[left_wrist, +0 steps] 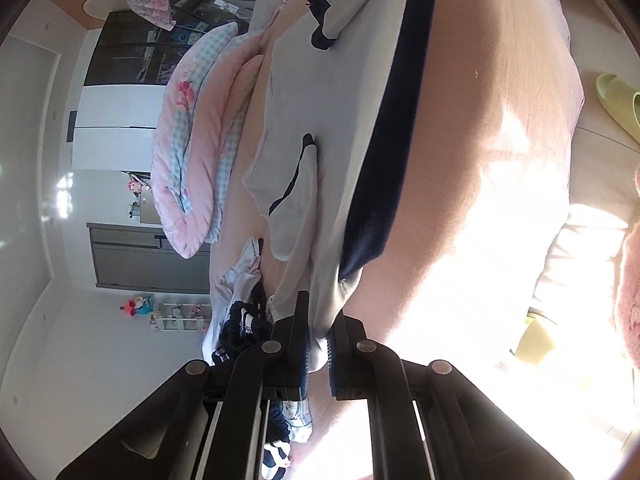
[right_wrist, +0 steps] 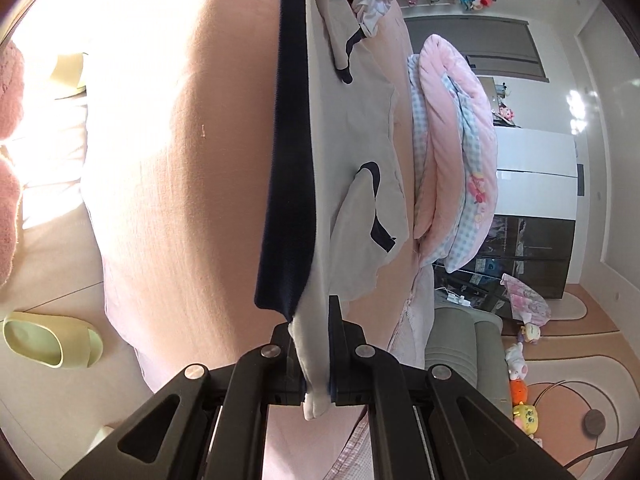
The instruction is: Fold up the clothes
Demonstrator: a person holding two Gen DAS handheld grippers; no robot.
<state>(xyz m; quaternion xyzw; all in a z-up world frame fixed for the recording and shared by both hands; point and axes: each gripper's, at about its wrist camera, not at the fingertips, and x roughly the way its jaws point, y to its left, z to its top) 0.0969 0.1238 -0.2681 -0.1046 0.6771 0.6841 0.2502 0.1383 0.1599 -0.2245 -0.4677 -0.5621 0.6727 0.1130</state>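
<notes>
A grey sweatshirt (left_wrist: 320, 80) with a dark navy hem band (left_wrist: 392, 128) and navy cuffs is stretched between my two grippers above a pink bed sheet (left_wrist: 480, 160). My left gripper (left_wrist: 319, 320) is shut on one corner of the hem, grey cloth pinched between its pads. The same sweatshirt (right_wrist: 352, 128) shows in the right wrist view, its navy band (right_wrist: 292, 160) running away from me. My right gripper (right_wrist: 314, 328) is shut on the other hem corner, a grey tuft hanging below the pads. Both sleeves lie folded on the body.
A rolled pink and checked quilt (left_wrist: 200, 152) lies beyond the sweatshirt. A heap of other clothes (left_wrist: 244, 312) sits on the bed near my left gripper. Green slippers (right_wrist: 52, 344) stand on the floor beside the bed. Wardrobes, toys and a grey chair (right_wrist: 456, 344) line the room.
</notes>
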